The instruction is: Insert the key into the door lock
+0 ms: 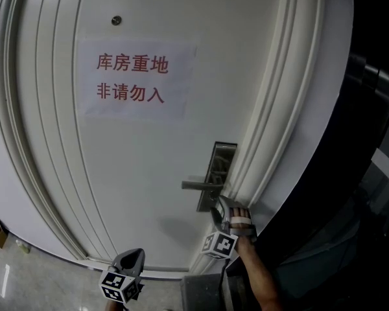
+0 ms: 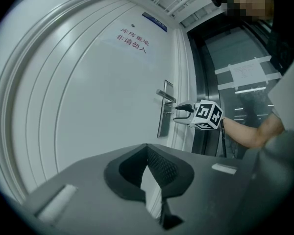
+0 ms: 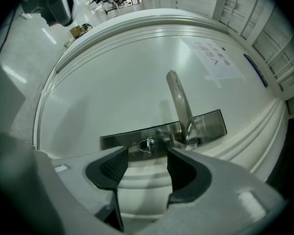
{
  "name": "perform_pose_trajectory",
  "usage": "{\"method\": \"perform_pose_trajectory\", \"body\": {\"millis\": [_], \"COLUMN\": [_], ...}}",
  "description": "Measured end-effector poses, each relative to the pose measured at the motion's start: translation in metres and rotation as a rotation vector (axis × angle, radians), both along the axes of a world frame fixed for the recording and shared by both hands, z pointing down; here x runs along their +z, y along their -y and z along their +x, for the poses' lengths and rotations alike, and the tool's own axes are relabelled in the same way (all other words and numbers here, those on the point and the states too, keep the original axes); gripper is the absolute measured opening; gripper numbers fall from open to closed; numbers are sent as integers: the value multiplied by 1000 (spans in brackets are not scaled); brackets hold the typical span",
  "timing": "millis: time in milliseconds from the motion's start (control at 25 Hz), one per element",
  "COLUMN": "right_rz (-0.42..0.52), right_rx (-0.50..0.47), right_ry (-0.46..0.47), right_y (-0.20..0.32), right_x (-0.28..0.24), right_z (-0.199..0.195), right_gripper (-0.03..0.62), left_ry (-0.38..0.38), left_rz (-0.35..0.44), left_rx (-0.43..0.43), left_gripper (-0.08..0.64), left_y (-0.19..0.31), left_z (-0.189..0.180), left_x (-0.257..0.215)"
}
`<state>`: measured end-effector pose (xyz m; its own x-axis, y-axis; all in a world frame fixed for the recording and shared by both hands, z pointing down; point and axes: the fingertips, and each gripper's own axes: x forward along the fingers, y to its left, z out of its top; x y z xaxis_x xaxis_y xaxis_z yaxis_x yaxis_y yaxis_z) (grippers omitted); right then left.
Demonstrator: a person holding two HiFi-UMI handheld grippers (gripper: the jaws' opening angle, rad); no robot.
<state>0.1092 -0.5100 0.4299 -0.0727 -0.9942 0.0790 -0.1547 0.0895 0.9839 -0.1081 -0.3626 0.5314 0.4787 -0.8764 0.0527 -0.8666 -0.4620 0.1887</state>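
A white panelled door [image 1: 149, 173] fills the head view. Glossy pale floor [image 1: 13, 277] shows at its lower left. On the right, a ribbed frame [image 1: 272, 122] runs down beside a dark glazed wall [image 1: 369, 173]. A paper notice [image 1: 137, 80] with red characters is stuck high on the door. A steel lock plate [image 1: 222, 157] sits close to the frame edge, its lever handle [image 1: 198, 185] pointing left. The right claw [image 3: 147, 153] stands open just before the plate, gripping nothing. The left claw [image 2: 147, 148] hangs lower, well back from the door, closed and empty. The key [image 3: 148, 145] sits in the lock below the handle.
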Motion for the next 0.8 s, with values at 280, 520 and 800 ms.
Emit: {"method": "perform_pose_trajectory", "body": {"millis": [280,520,800], "right_rz": [73,99,50], "right_rx": [-25,-42,-48], "right_ry": [58,139,313], "right_y": [-28,-52,-82], "right_x": [-17,-23,-9], "right_z": [0,5,22], "right_gripper": [63,2,2], "left_ry": [4,10,23], "left_rz": [8,21,31], "left_rx": [8,21,49], "left_gripper": [2,2,2], "left_y": [-14,-29,-47], "left_z": [5,11,20], "left_x": [-3,-7,-14]}}
